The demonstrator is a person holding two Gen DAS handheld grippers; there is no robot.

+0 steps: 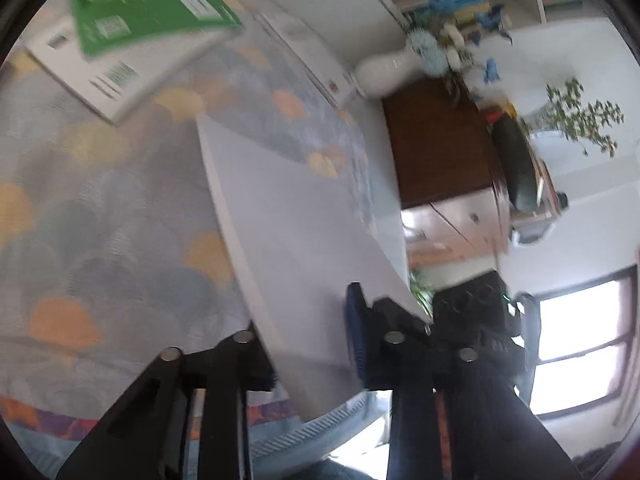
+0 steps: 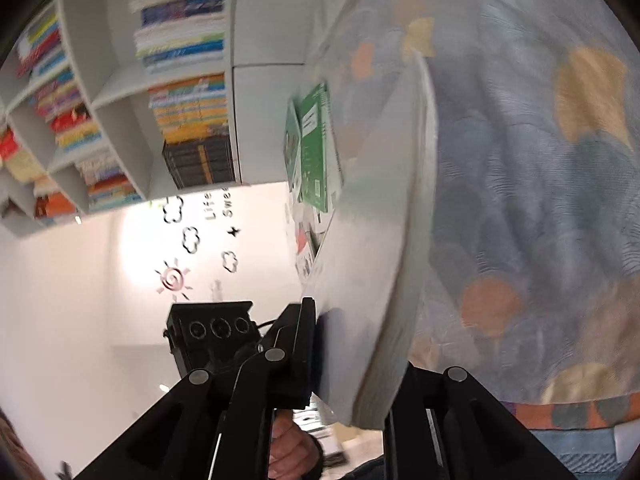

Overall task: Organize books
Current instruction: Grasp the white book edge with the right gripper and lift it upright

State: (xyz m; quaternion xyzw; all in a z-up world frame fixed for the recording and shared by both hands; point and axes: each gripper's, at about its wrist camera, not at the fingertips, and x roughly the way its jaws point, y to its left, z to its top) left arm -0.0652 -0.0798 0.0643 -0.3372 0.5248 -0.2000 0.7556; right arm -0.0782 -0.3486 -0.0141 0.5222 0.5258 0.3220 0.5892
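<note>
Through my left wrist camera, my left gripper is clamped nearly shut across the near edge of the white book, one blue pad on its cover and the other finger beneath, with the book tilted up off the patterned bedspread. To do this lift well I judge both grips must rise together and keep the cover flat, or the pages may fan open and slip. The green book lies on another white one near the far edge of the bedspread, well apart from mine, so nothing lies in the way on that side. To the right the cloth ends; beyond are a white vase and a brown cabinet, which I should keep the book's far corner away from. Through my right wrist camera, my right gripper is likewise pinched tight on the same white book, its page block showing at the near corner. The bookshelf stands at left, most compartments packed, with open wall below; I judge that the way to swing.
</note>
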